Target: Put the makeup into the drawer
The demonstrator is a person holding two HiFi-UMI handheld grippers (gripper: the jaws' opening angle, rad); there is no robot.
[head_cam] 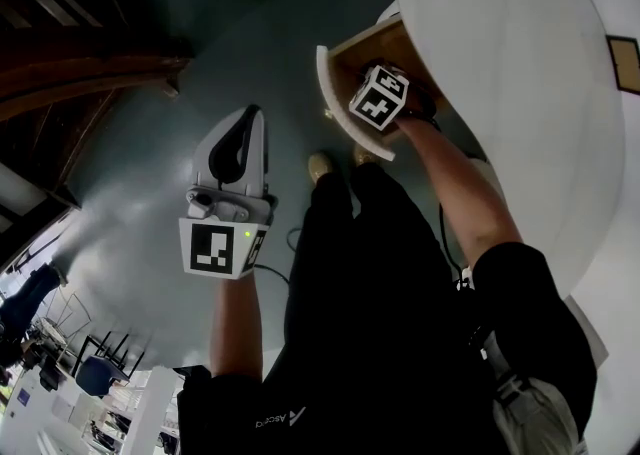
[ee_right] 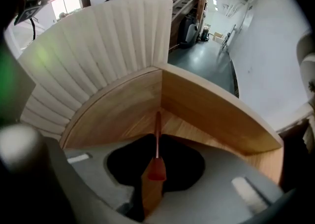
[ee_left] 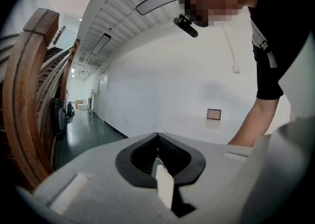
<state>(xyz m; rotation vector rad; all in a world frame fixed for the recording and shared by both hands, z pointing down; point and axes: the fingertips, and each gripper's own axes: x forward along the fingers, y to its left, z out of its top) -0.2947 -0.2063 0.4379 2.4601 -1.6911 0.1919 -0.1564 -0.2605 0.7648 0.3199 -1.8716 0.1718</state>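
Note:
A slim reddish-brown makeup pencil point(ee_right: 157, 128) sticks out from my right gripper point(ee_right: 157, 144), whose jaws are shut on its thicker end. Its tip points down into the corner of the open wooden drawer point(ee_right: 211, 106). In the head view the right gripper point(head_cam: 385, 103) reaches down inside that drawer point(head_cam: 334, 93), which is pulled out from under the round white table point(head_cam: 520, 73); its fingertips are hidden behind its marker cube. My left gripper point(head_cam: 248, 118) hangs over the floor to the left, away from the drawer. The left gripper point(ee_left: 157, 142) is shut with nothing in it.
The drawer front is a curved white ribbed panel point(ee_right: 98, 46). A wooden stair railing point(ee_left: 29, 95) rises at the left, over a dark green floor point(head_cam: 200, 53). The person's shoes point(head_cam: 320, 165) stand just below the drawer.

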